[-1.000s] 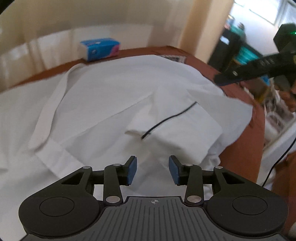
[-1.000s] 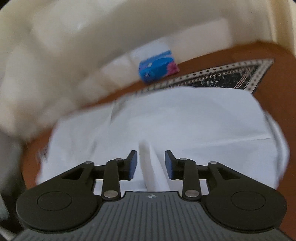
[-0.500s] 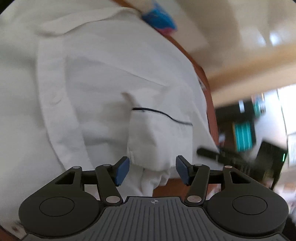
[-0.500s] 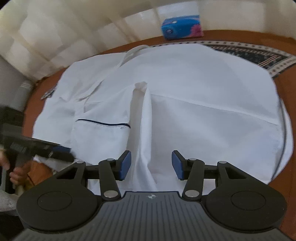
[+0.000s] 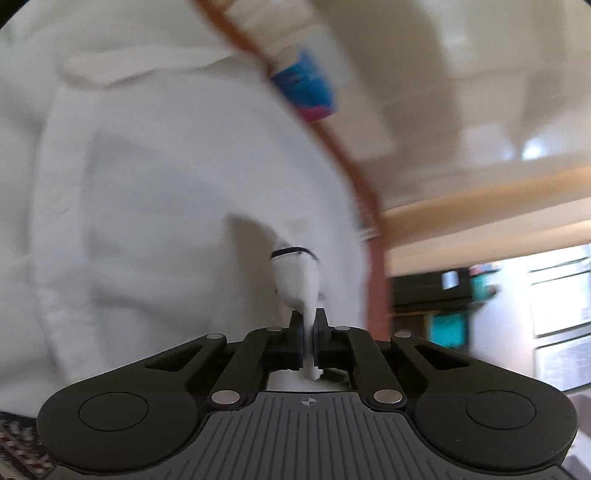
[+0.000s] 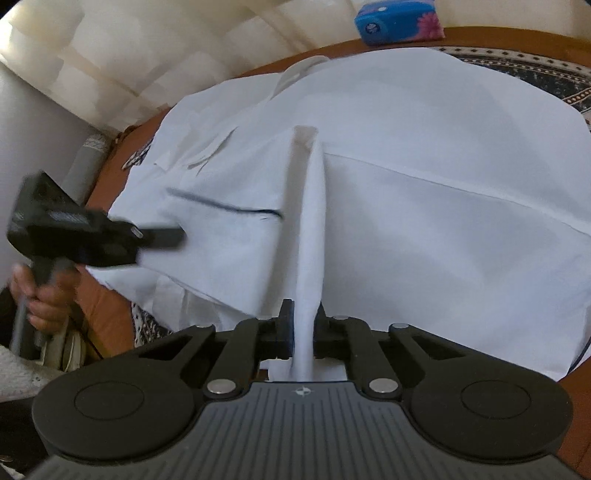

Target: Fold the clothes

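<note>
left gripper (image 5: 308,325): jaws closing, clamped on shirt (image 5: 166,184) hem | right gripper (image 6: 303,317): jaws closing, clamped on shirt fold | shirt spread on table (image 6: 369,48)

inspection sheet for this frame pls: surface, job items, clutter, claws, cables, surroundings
Surface: brown table, patterned cloth at its far right edge.
Job's things: white shirt spread flat, dark-trimmed pocket, a ridge of fabric pulled up.
Clutter: blue tissue pack beyond the collar.
Claws: left claw shut on shirt fabric near the pocket; right claw shut on the fabric ridge; jaws of both just closing.
Cables: nothing seen.
Surroundings: pale curtain behind the table; the left-wrist view is blurred, with dark furniture at its right edge.
</note>
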A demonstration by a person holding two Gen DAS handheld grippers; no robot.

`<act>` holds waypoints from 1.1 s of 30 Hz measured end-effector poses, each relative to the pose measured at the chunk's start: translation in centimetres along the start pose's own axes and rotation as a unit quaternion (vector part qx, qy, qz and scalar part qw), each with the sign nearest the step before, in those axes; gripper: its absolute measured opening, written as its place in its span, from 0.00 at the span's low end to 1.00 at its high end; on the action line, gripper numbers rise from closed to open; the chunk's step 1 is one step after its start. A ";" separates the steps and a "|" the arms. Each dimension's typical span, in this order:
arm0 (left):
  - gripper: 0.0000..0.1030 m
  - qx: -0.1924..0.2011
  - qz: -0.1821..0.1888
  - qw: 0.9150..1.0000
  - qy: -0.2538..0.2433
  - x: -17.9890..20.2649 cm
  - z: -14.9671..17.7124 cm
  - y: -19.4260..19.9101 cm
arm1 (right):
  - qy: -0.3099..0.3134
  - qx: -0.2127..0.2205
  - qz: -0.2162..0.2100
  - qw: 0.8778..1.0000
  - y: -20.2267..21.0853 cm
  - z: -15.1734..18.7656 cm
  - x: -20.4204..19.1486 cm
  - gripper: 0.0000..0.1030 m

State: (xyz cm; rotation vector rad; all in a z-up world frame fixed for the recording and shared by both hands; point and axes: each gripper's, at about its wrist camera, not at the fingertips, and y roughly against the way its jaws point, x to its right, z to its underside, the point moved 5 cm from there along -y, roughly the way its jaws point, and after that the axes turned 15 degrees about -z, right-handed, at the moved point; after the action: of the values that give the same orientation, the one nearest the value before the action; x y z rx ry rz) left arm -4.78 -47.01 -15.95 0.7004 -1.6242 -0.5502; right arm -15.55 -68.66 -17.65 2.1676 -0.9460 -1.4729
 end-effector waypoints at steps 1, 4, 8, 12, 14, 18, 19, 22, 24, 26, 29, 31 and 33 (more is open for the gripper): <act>0.04 0.008 0.010 1.000 0.009 0.6 -0.6 0.5 | 0.005 -0.006 -0.001 1.000 0.0 0.1 -0.1 0.05; 0.01 0.035 0.029 0.998 0.038 1.9 -2.8 0.8 | 0.016 -0.019 -0.006 1.000 0.0 0.5 -0.4 0.03; 0.01 0.054 0.019 0.996 0.062 2.6 -4.9 0.1 | 0.021 -0.034 -0.019 0.999 0.3 1.3 -0.7 0.03; 0.02 0.052 0.001 0.995 0.082 3.0 -6.1 -2.2 | 0.026 -0.063 -0.033 0.997 0.8 2.8 -1.1 0.02; 0.05 0.046 -0.020 0.996 0.076 3.0 -6.5 -3.8 | 0.024 -0.080 -0.039 0.996 1.2 3.7 -1.0 0.02; 0.26 0.041 -0.082 0.994 0.067 1.8 -7.0 -5.8 | 0.010 -0.097 -0.039 0.995 2.1 5.4 0.1 0.02; 0.27 0.040 -0.086 0.993 0.064 1.3 -7.0 -5.7 | 0.006 -0.097 -0.038 0.995 2.3 5.6 0.3 0.02; 0.50 0.040 -0.090 0.994 0.049 0.5 -6.8 -3.8 | -0.002 -0.099 -0.042 0.994 2.6 6.0 0.6 0.02; 0.72 0.066 -0.118 0.991 0.013 0.1 -6.5 -1.3 | -0.003 -0.103 -0.047 0.994 2.7 6.2 0.6 0.02; 0.72 0.083 -0.136 0.987 -0.006 -0.6 -6.3 0.7 | -0.002 -0.113 -0.055 0.992 2.7 6.6 0.6 0.02; 0.70 0.080 -0.138 0.987 -0.014 -1.3 -6.2 2.3 | 0.002 -0.125 -0.056 0.991 2.5 6.5 0.9 0.02; 0.69 0.064 -0.136 0.987 -0.063 -0.7 -4.9 2.9 | 0.012 -0.136 -0.050 0.989 2.3 6.2 0.9 0.04; 0.69 0.039 -0.138 0.980 -0.141 0.2 -2.3 2.9 | 0.034 -0.134 -0.026 0.990 2.7 5.3 0.8 0.08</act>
State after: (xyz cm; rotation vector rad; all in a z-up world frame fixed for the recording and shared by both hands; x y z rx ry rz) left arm -2.89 -45.04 -13.38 0.9492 -1.8309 -0.8187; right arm -21.14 -70.77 -18.61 2.0438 -0.6316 -1.4468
